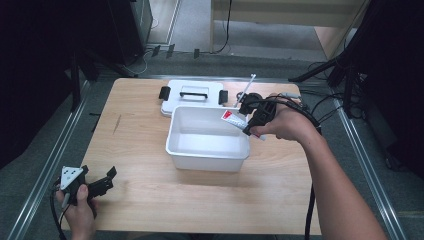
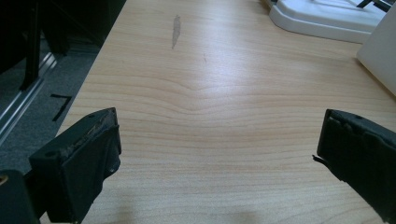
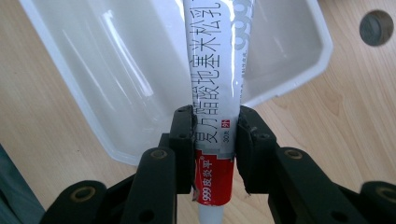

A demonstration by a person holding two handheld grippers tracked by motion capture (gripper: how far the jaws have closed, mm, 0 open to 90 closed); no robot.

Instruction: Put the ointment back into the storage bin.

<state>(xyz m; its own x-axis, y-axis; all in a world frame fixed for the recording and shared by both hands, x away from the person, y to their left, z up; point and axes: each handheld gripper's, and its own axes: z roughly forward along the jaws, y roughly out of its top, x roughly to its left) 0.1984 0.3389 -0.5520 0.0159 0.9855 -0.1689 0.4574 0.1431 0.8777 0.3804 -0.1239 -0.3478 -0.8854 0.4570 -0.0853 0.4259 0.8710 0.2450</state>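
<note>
Over white bin (image 1: 207, 150), right claw (image 1: 248, 122) clamping tube (image 3: 215, 84)

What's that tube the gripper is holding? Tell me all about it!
The tube is a soft-looking squeeze tube, white with dark Chinese print and a red band near one end. The right gripper has shut its two black jaws on it just above the red band. The tube hangs in the air over the edge of the white bin, its long white part pointing out over the bin's inside. Only the jaws touch it.
</note>
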